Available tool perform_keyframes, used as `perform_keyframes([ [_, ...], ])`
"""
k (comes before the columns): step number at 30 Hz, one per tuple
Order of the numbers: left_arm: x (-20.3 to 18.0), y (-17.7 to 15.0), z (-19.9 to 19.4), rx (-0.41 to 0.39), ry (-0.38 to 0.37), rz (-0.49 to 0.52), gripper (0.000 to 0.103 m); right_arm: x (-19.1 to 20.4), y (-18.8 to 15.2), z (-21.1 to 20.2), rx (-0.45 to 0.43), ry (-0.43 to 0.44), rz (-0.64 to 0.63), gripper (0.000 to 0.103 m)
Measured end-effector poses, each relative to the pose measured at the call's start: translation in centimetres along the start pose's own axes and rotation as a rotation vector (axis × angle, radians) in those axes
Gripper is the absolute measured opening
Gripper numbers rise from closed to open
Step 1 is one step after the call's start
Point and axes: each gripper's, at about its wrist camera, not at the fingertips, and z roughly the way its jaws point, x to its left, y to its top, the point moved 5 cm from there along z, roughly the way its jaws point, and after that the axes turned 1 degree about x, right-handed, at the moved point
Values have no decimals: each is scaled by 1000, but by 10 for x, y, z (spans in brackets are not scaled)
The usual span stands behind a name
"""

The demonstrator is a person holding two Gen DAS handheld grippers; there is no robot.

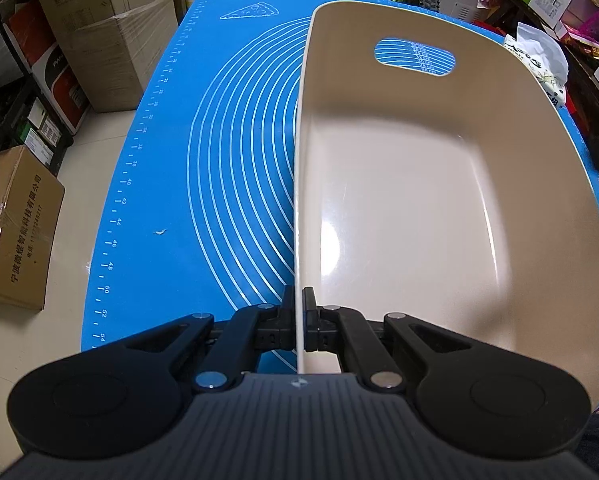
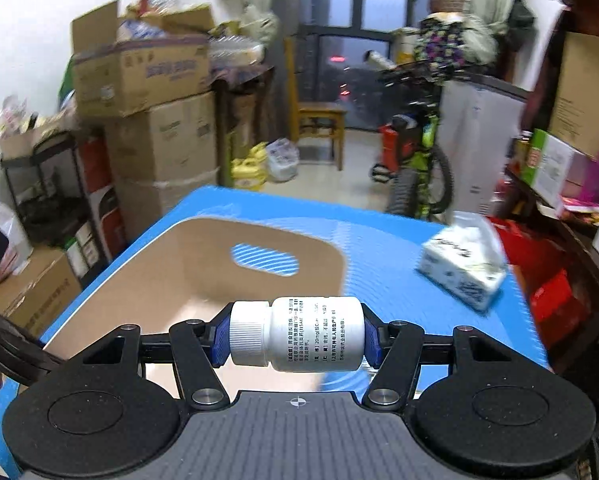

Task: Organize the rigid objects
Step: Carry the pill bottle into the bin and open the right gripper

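Beige bin (image 1: 439,200) empty — wall in left tool (image 1: 298,316), white bottle (image 2: 295,334) in right tool (image 2: 295,340).

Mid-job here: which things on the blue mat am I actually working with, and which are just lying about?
In the job:
- beige bin, its wall clamped by the left gripper
- white pill bottle, held sideways in the right gripper

Lying about:
- tissue pack on the blue mat
- cardboard boxes
- bicycle
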Motion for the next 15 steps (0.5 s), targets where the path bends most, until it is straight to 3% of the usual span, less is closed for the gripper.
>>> perform_keyframes([
  [7, 0, 0, 0, 0, 0, 3, 3, 34, -9, 31, 94, 42, -64, 64],
  [15, 0, 0, 0, 0, 1, 2, 3, 55, -28, 61, 265, 70, -158, 64],
])
